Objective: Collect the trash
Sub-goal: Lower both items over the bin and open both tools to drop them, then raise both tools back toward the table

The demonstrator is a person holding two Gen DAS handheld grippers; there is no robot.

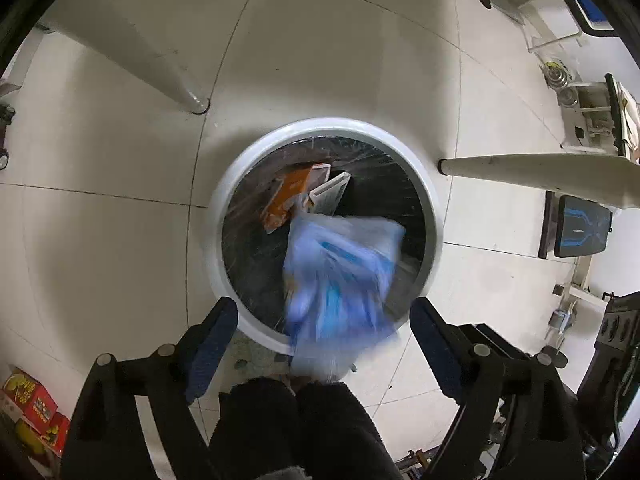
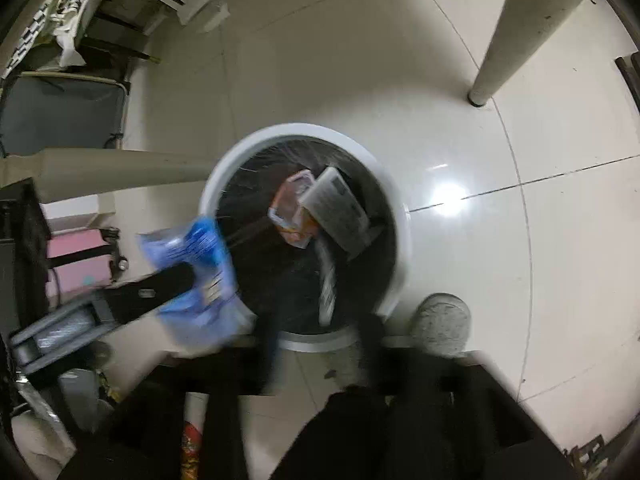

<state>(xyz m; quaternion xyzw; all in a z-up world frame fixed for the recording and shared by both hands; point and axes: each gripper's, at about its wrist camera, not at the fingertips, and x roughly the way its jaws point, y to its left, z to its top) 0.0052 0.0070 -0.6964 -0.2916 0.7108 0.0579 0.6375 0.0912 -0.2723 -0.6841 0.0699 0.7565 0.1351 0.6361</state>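
Note:
A round white bin with a black liner stands on the floor below both grippers; it also shows in the right wrist view. Inside lie an orange packet and a grey-white box. A blue plastic wrapper is blurred in the air over the bin's near rim, between my spread left fingers. My left gripper is open. In the right wrist view the wrapper hangs at the left gripper's tip. My right gripper is blurred above the bin, open and empty.
White table legs stand beside the bin on the tiled floor. Red boxes sit at the lower left. A grey slipper is next to the bin. A pink case and dark gear lie to the left.

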